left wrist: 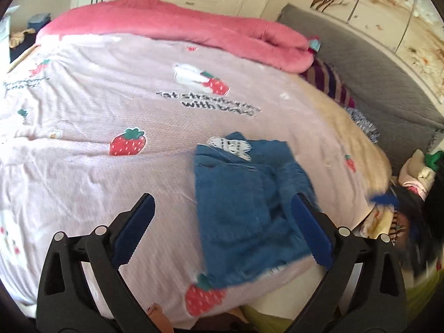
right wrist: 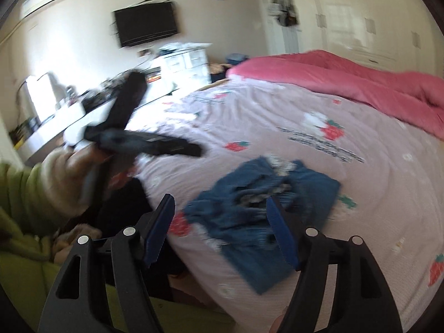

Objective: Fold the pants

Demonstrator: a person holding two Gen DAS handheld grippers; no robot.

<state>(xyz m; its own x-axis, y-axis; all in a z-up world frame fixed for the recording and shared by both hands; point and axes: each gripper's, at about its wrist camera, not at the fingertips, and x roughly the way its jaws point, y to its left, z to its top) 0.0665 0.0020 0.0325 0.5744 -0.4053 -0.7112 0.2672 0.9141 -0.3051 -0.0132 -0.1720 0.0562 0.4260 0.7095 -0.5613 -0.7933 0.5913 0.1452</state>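
The blue denim pants (left wrist: 244,211) lie folded into a compact bundle on the pink strawberry-print bedspread (left wrist: 111,111), near the bed's front edge. They also show in the right wrist view (right wrist: 258,216), slightly rumpled. My left gripper (left wrist: 222,211) is open and empty, held above the bed with its right finger over the pants. My right gripper (right wrist: 222,222) is open and empty, hovering just short of the pants. The left gripper (right wrist: 163,119) also shows in the right wrist view, spread wide in a hand with a green sleeve.
A pink quilt (left wrist: 180,30) is bunched along the far side of the bed. A grey padded headboard (left wrist: 374,77) and striped pillow (left wrist: 327,83) lie to the right. A cluttered desk (right wrist: 83,111), wall TV (right wrist: 147,23) and drawers (right wrist: 188,63) stand left of the bed.
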